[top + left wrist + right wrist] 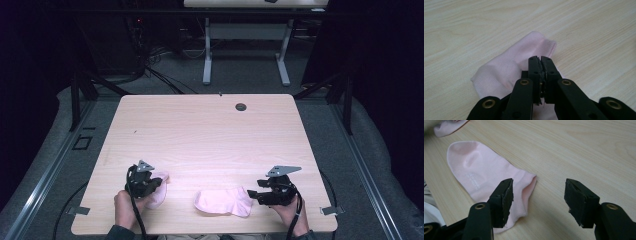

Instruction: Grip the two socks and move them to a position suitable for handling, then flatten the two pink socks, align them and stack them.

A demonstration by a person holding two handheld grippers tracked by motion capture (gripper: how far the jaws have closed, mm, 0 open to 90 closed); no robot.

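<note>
Two pink socks lie on the near part of a pale wooden table (210, 130). The left sock (506, 67) sits under the left gripper (540, 58), whose jaws are pressed together over the fabric; whether they pinch any of it cannot be told. In the high view this sock (159, 192) pokes out past the left gripper (150, 182) toward the table's middle. The second sock (486, 177) lies flat near the front edge, its cuff end just under the right gripper (537, 195), whose jaws stand wide apart and hold nothing, one pad (505, 200) above the cuff. From above, that sock (223, 201) lies just beside the right gripper (260, 192). Both are soft ribbed knit, rounded at the toe; the tabletop is smooth with a fine grain.
</note>
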